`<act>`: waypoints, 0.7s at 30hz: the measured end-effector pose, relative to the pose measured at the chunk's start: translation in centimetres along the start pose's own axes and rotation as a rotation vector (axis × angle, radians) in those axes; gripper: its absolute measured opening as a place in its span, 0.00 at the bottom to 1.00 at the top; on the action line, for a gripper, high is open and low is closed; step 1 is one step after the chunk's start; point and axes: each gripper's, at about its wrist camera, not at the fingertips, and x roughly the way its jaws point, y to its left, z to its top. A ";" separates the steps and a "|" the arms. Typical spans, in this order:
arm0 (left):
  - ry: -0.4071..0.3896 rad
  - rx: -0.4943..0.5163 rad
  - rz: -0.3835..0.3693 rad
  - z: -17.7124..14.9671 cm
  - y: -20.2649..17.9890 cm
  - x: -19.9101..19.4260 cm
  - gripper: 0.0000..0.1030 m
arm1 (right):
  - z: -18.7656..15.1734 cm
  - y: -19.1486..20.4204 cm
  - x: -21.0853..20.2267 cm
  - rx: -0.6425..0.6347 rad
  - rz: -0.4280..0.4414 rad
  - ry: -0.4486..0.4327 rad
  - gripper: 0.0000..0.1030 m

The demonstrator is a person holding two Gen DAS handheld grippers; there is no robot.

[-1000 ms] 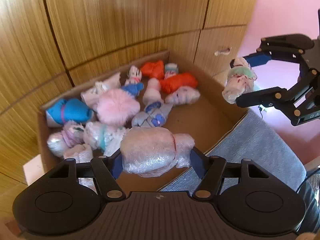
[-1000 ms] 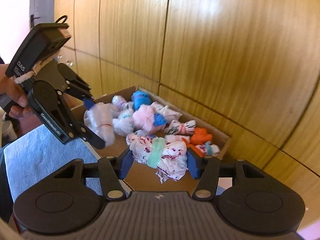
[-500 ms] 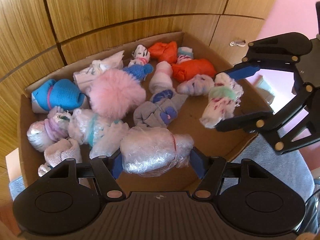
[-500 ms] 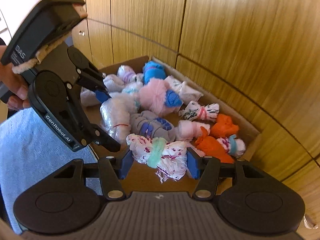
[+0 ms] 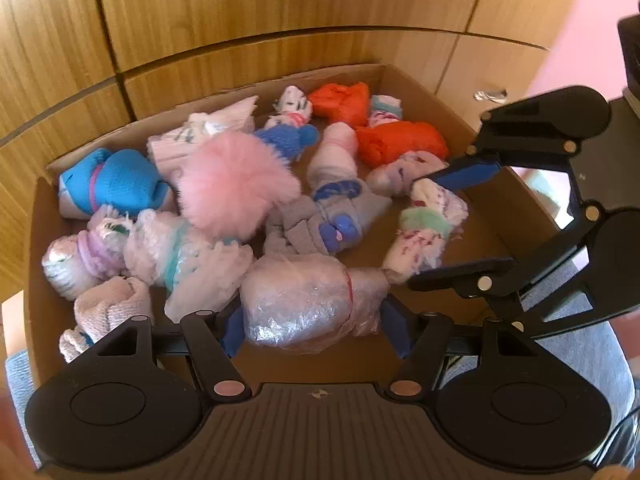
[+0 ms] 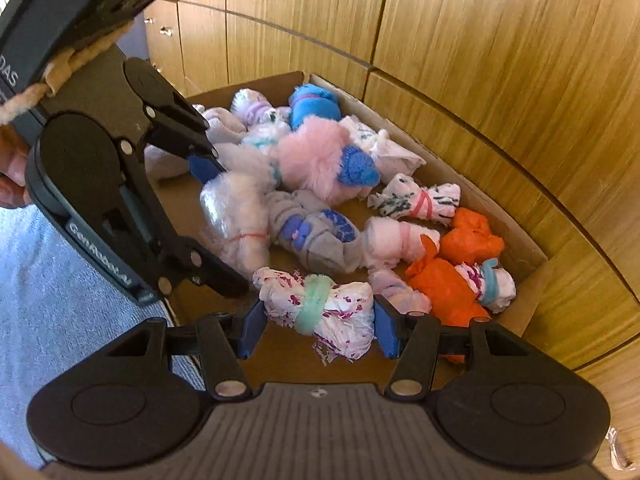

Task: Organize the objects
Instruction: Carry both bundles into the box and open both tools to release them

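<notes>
Wood-grain cabinet fronts (image 5: 280, 12) fill the background, and a cardboard box (image 5: 404, 74) of bundled items is set against them. Just inside the box's near edge, a clear plastic-wrapped bundle (image 5: 304, 300) tied with a red band is held clenched in the left claw (image 5: 316, 320), low over the bare cardboard floor. Beside it, toward the box's right wall, a white bundle with pink marks and a green band (image 6: 320, 304) is gripped in the right claw (image 6: 316, 320).

Outward from these, the box is crowded: a grey sock roll with blue patches (image 5: 320, 220) lies just behind the plastic bundle, a fluffy pink pompom (image 5: 236, 184) sits near the box's middle, a blue bundle (image 5: 112, 184) is at the left wall, and orange bundles (image 5: 400, 140) are at the far right corner.

Compared with a second ago, both claws have been lowered from above the box rim to within it, the grips unchanged. Both bundles appear ready to be set down; release has not yet been made.
</notes>
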 end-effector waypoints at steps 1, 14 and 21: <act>-0.005 -0.003 0.004 -0.2 -0.1 -0.1 0.70 | -0.1 -0.1 0.0 0.003 0.000 0.002 0.51; -0.041 0.042 0.076 -1.4 -1.6 -0.1 0.74 | -0.3 0.0 1.0 0.010 0.015 0.037 0.54; 0.008 0.016 0.084 -0.8 -1.6 0.2 0.82 | -0.1 0.0 1.1 0.018 0.006 0.064 0.58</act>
